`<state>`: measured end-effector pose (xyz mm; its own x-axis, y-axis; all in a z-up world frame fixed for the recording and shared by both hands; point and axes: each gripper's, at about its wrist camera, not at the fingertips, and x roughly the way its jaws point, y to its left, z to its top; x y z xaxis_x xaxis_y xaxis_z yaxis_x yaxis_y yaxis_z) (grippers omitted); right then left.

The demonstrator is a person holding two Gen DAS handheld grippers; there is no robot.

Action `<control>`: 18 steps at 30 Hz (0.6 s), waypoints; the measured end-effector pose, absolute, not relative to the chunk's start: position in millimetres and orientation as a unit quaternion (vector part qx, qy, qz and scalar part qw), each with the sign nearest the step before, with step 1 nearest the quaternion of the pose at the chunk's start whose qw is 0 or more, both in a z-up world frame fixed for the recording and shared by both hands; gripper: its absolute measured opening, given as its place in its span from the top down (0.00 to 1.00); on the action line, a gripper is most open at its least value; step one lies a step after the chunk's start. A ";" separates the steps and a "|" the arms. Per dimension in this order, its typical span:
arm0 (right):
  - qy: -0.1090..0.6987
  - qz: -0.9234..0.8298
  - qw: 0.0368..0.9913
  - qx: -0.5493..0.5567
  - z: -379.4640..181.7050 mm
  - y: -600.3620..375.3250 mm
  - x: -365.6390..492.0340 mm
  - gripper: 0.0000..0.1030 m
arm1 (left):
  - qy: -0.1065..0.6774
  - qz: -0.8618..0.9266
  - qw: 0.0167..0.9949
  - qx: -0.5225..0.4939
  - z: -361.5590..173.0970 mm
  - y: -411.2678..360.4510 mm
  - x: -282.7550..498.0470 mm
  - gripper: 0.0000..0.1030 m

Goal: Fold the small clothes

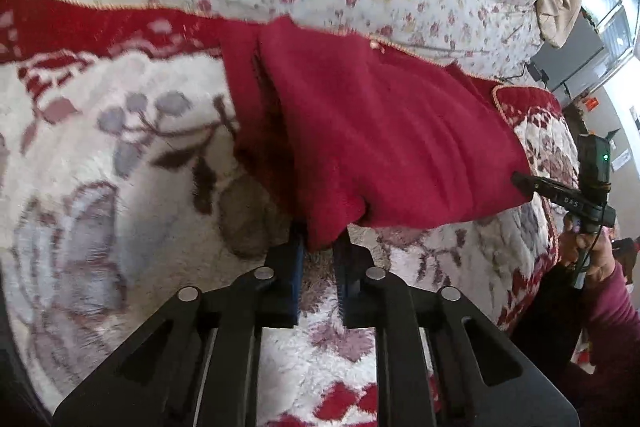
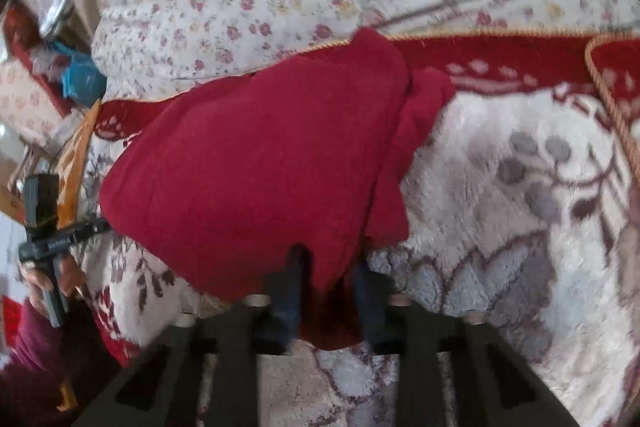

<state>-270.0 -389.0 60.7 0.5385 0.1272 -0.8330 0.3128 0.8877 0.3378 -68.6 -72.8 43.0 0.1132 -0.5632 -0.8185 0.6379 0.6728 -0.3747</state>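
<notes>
My left gripper (image 1: pixel 320 247) and right gripper (image 2: pixel 326 279) each pinch the soft, floppy red garment (image 1: pixel 360 115) by its six o'clock corners.

The left tongs (image 1: pixel 320 247) were closed on a bunched corner of the red garment (image 1: pixel 360 123), fabric pinched between the two dark fingers (image 1: pixel 296 267). The right tongs (image 2: pixel 326 283) likewise clamped a fold of the same cloth, their fingers (image 2: pixel 288 299) partly draped by it. Each view caught the opposite tool at its edge, gripped by a hand (image 1: pixel 588 251) in a maroon sleeve (image 1: pixel 612 315), with the two tongs level and well apart.
</notes>
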 end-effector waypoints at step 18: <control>0.429 -0.108 0.872 0.212 121.8 -406.8 -272.6 0.52 | 0.487 -0.381 0.784 0.047 92.0 -69.7 -84.7 0.93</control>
